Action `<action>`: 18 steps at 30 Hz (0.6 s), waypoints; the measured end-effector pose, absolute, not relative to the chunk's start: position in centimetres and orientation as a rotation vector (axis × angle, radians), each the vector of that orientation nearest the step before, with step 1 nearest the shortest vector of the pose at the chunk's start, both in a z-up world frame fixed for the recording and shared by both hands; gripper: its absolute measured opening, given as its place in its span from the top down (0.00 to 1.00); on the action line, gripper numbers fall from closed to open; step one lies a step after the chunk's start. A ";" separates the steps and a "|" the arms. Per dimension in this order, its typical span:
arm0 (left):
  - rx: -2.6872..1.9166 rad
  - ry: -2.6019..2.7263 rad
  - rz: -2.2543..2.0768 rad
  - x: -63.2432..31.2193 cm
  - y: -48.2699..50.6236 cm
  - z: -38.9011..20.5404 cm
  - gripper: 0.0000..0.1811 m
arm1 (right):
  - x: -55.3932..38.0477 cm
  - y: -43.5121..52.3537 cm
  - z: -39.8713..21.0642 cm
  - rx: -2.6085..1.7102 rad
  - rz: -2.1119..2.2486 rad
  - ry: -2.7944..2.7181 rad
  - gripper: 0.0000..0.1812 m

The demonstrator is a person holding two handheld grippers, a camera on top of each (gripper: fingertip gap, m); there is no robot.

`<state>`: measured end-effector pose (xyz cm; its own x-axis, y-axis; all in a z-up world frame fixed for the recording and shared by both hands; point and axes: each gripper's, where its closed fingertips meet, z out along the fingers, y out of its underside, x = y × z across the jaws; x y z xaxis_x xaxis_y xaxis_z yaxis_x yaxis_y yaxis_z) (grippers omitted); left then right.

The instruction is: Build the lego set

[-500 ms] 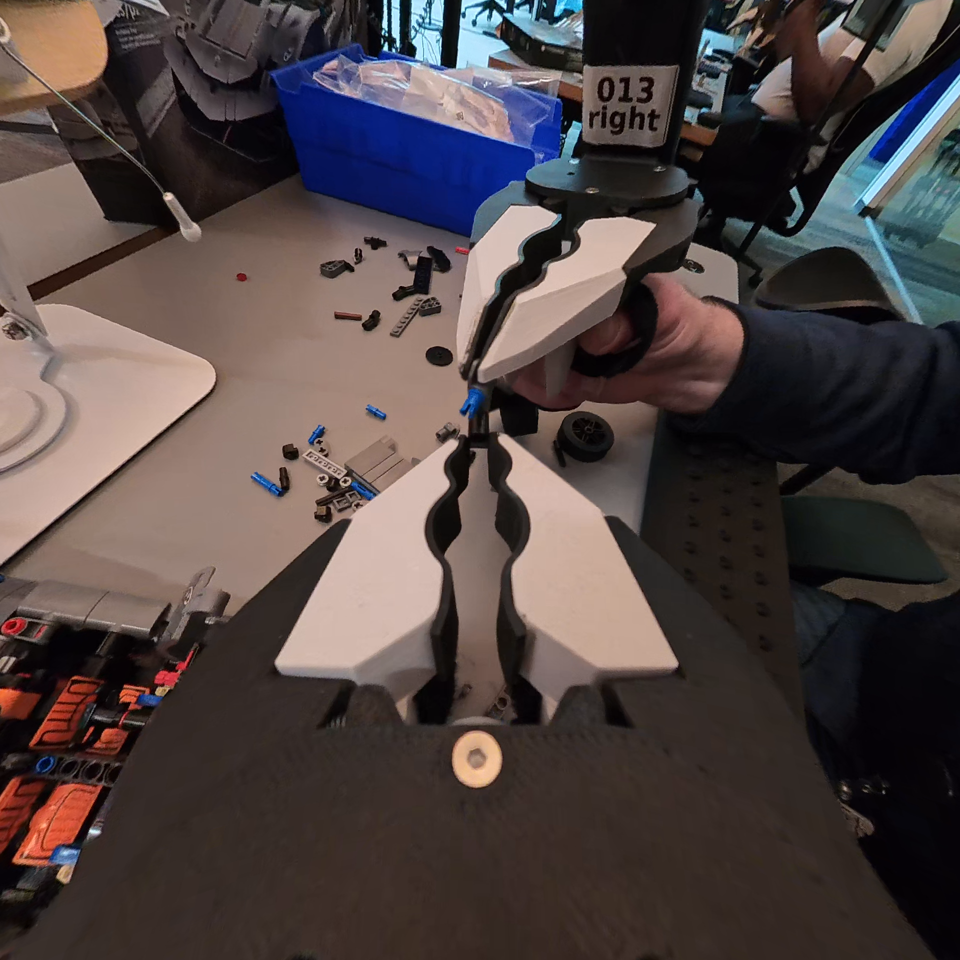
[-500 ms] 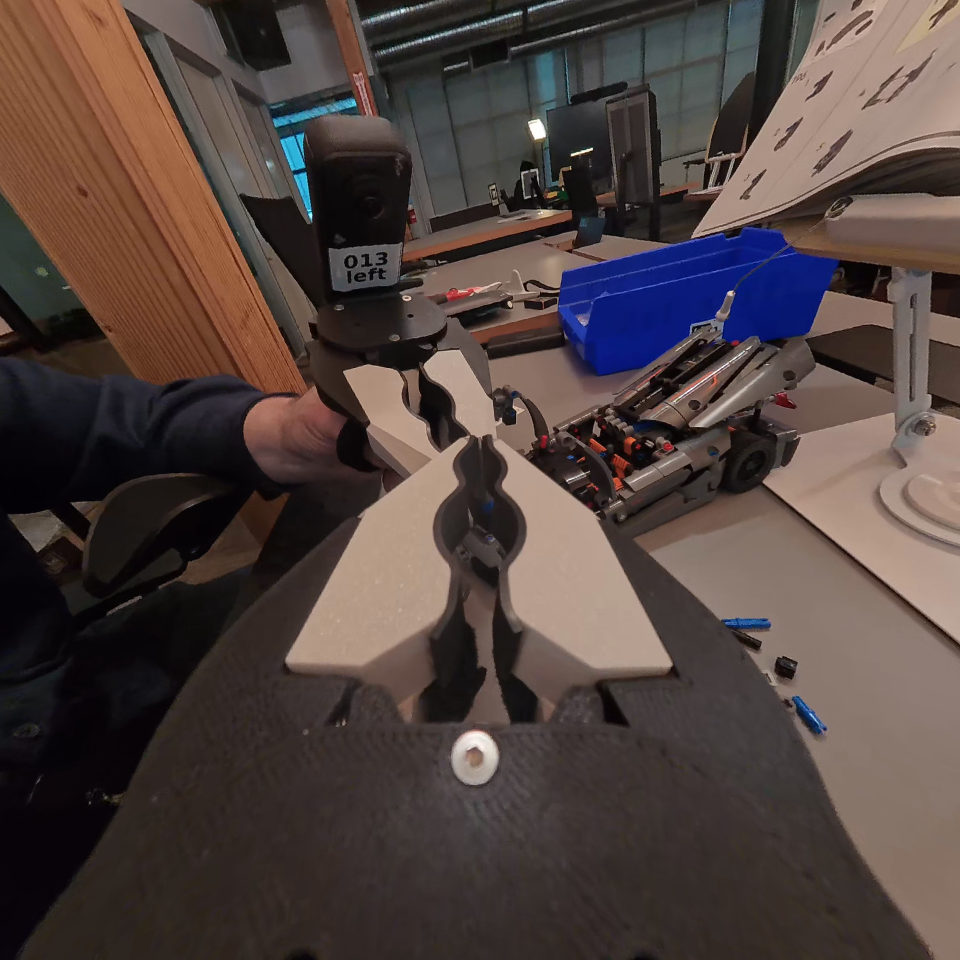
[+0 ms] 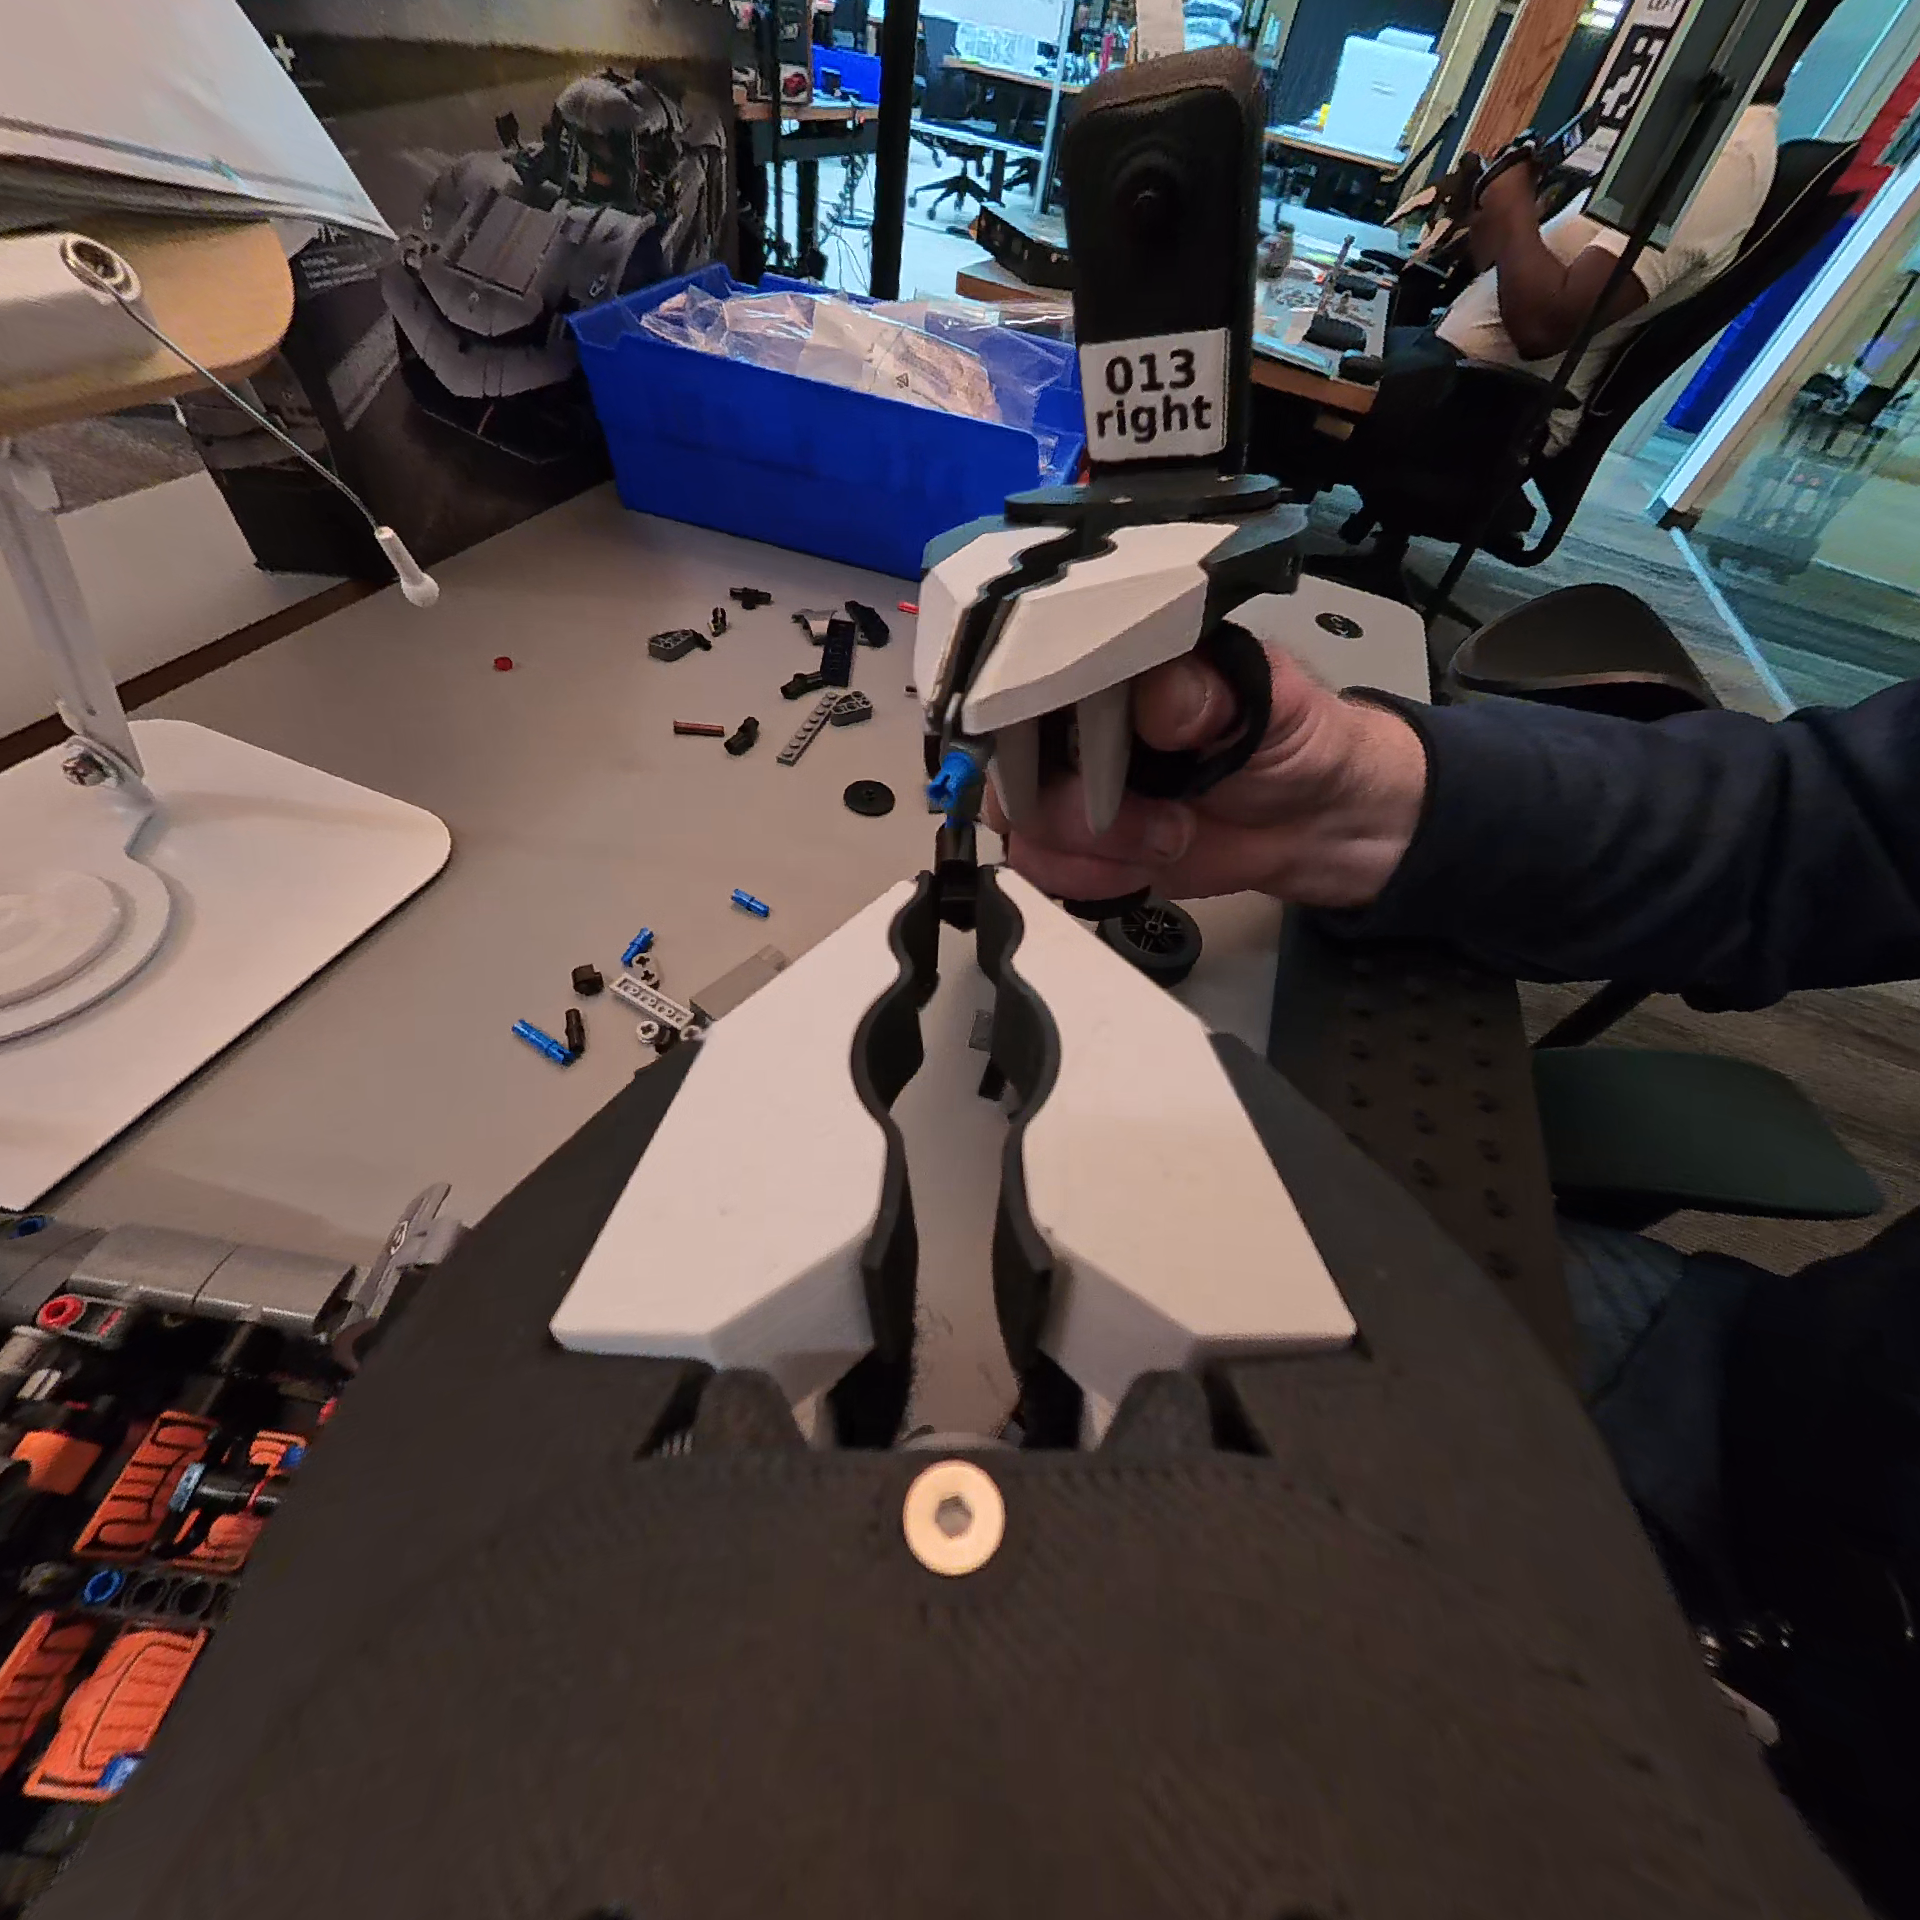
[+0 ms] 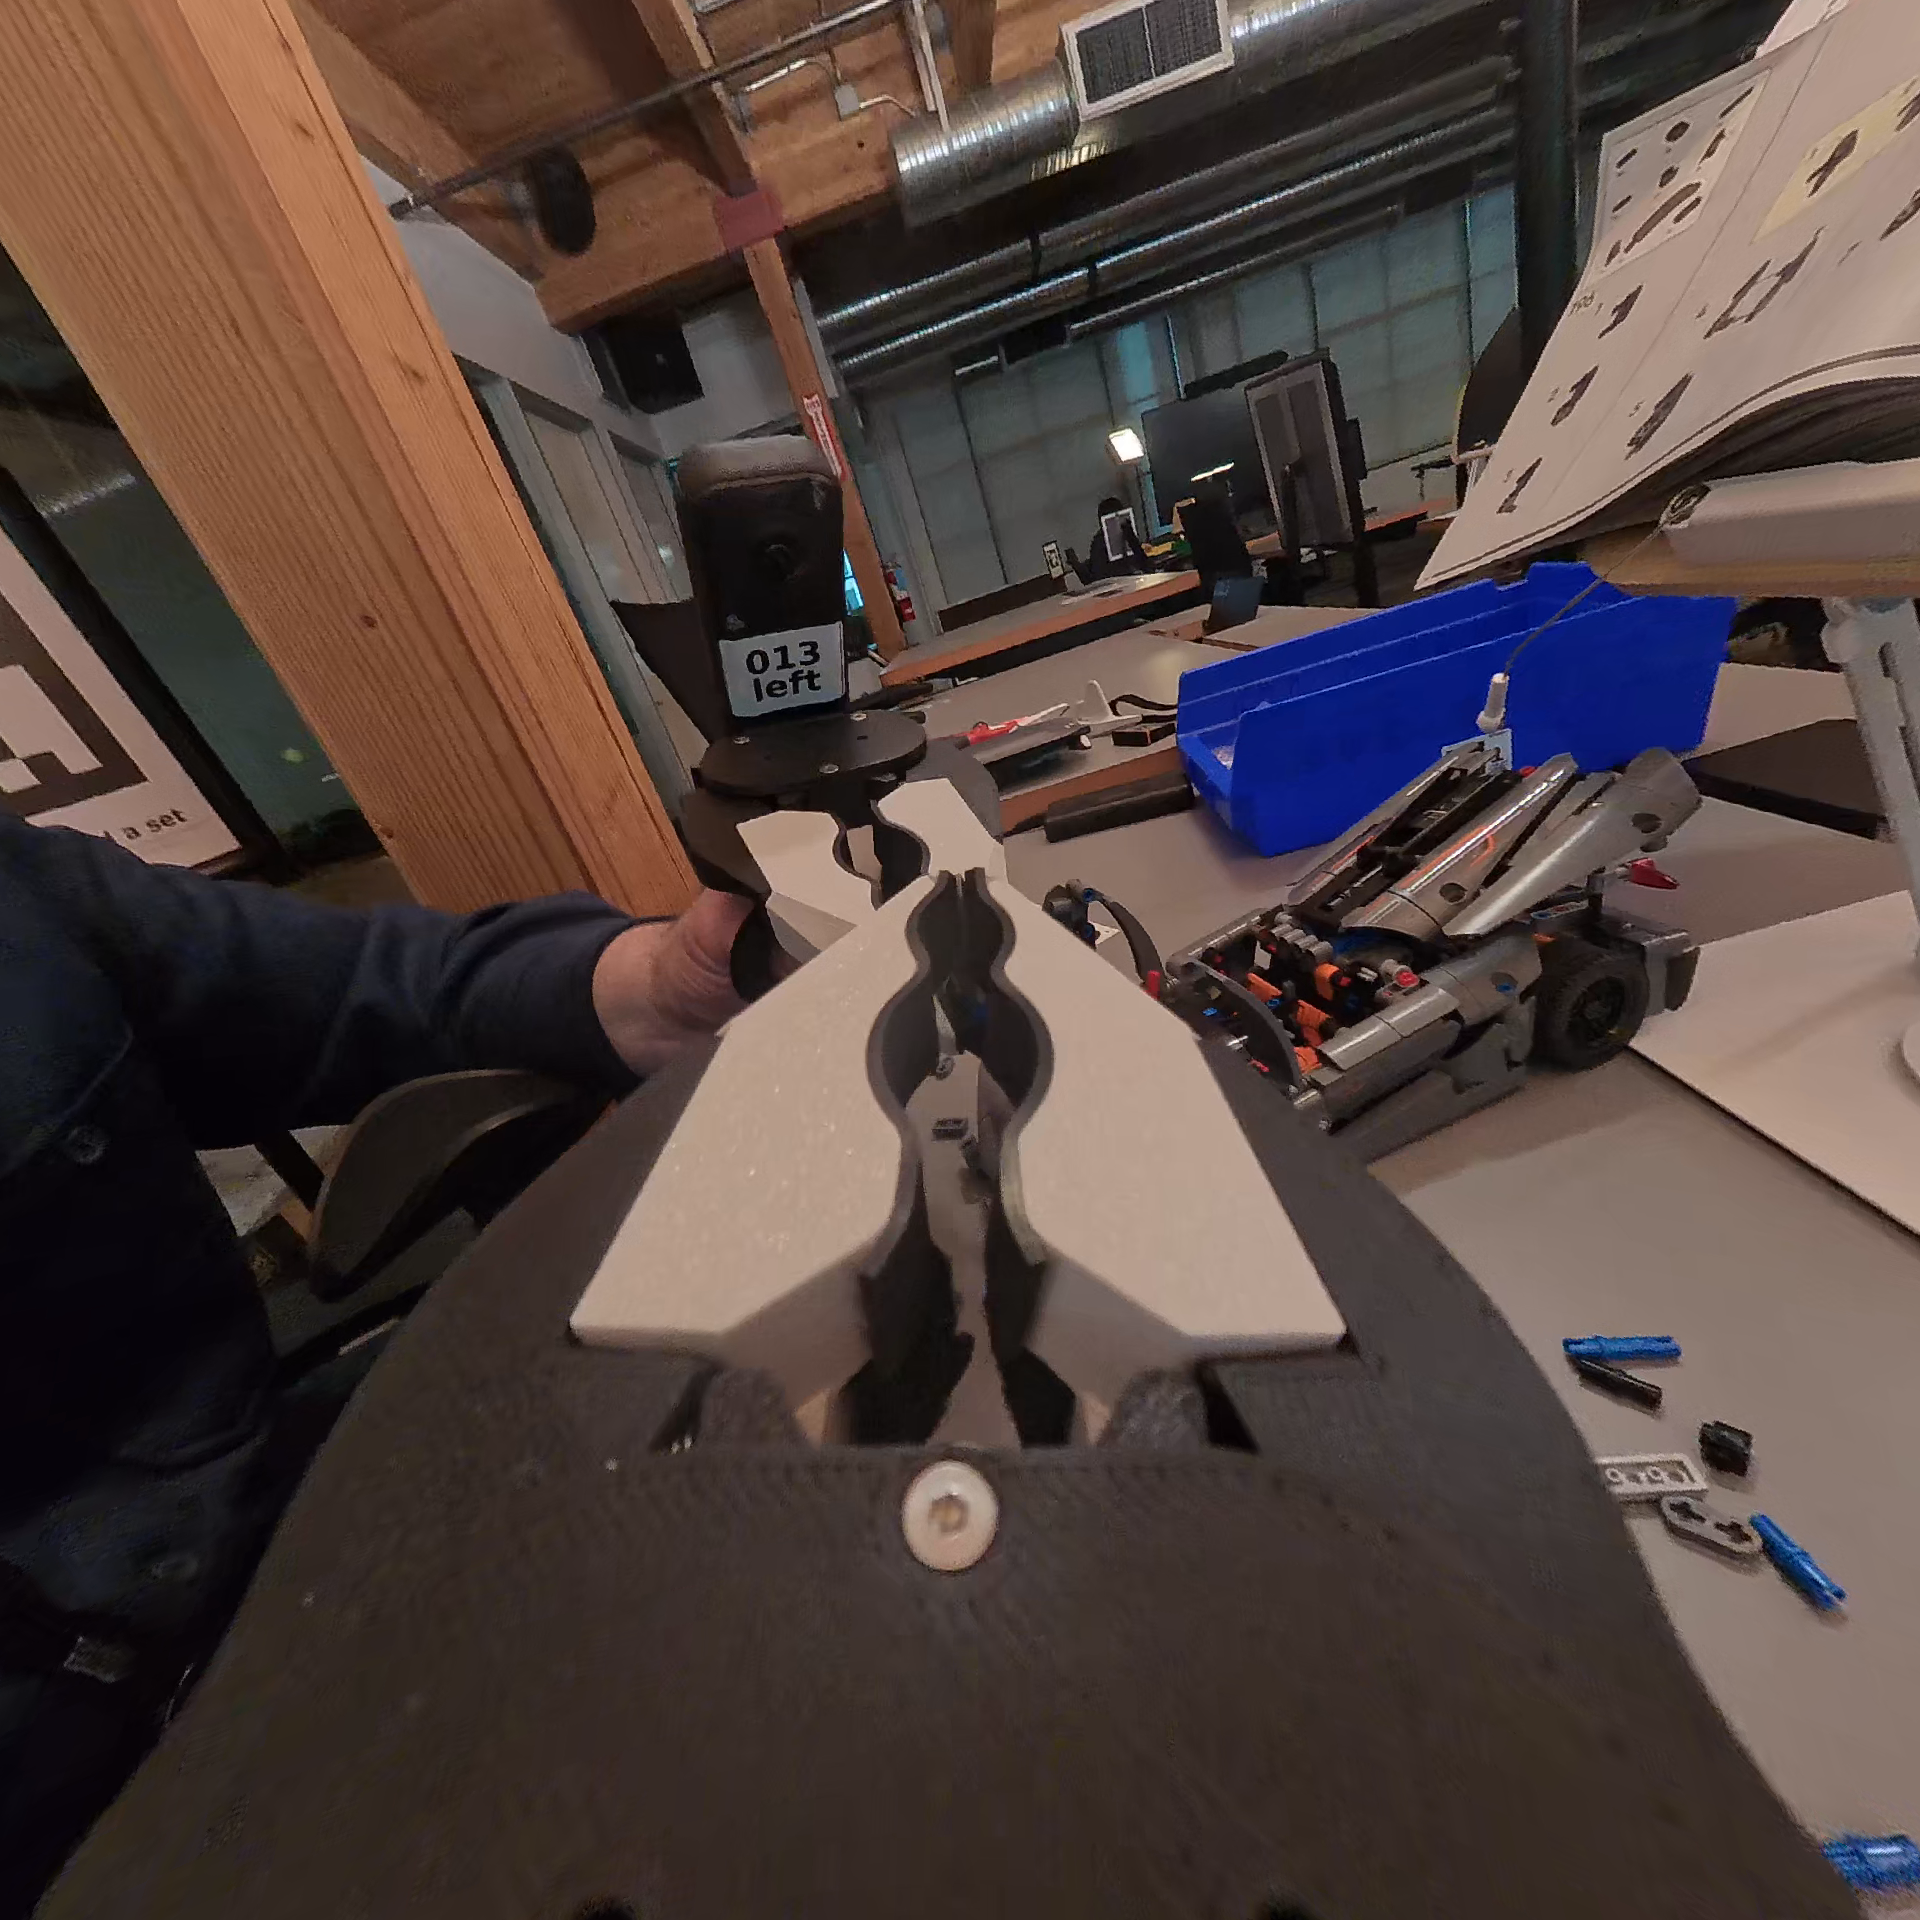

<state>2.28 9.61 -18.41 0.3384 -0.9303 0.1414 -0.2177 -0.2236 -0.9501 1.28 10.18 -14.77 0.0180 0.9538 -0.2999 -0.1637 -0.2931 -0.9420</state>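
Observation:
In the left wrist view my left gripper (image 3: 956,896) is shut on a small black Lego piece (image 3: 956,868) that sticks up from its tips. My right gripper (image 3: 951,743) faces it tip to tip from above, shut on a blue pin (image 3: 956,777). The pin's lower end meets the black piece. In the right wrist view my right gripper (image 4: 961,883) is shut, and the held parts are mostly hidden between its fingers. The left gripper (image 4: 883,847) sits just beyond it. The partly built grey and orange Lego car (image 4: 1455,966) stands on the table to the right.
Loose blue pins (image 3: 748,901), small grey and black parts (image 3: 821,675) and a black wheel (image 3: 1153,935) lie on the grey table. A blue bin (image 3: 831,447) of bags stands behind. A white stand base (image 3: 229,883) is at left. An open instruction book (image 4: 1714,312) rests on the stand. The tips of both grippers are at nearly the same place.
Both grippers have tilted upward a little while staying tip to tip. Each keeps its hold, and the black piece now shows more clearly between the tips.

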 end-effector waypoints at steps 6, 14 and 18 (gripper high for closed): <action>-1.657 1.053 -0.933 2.3 9.5 -18.1 0.98 | 1.3 10.2 -14.6 -1.320 1.511 -0.875 1.00; -1.640 1.052 -0.918 2.3 9.5 -17.8 0.98 | 1.5 10.3 -14.4 -1.310 1.556 -0.844 1.00; -1.612 1.021 -0.988 2.3 9.3 -17.0 0.98 | 1.6 9.8 -13.6 -1.242 1.552 -0.850 1.00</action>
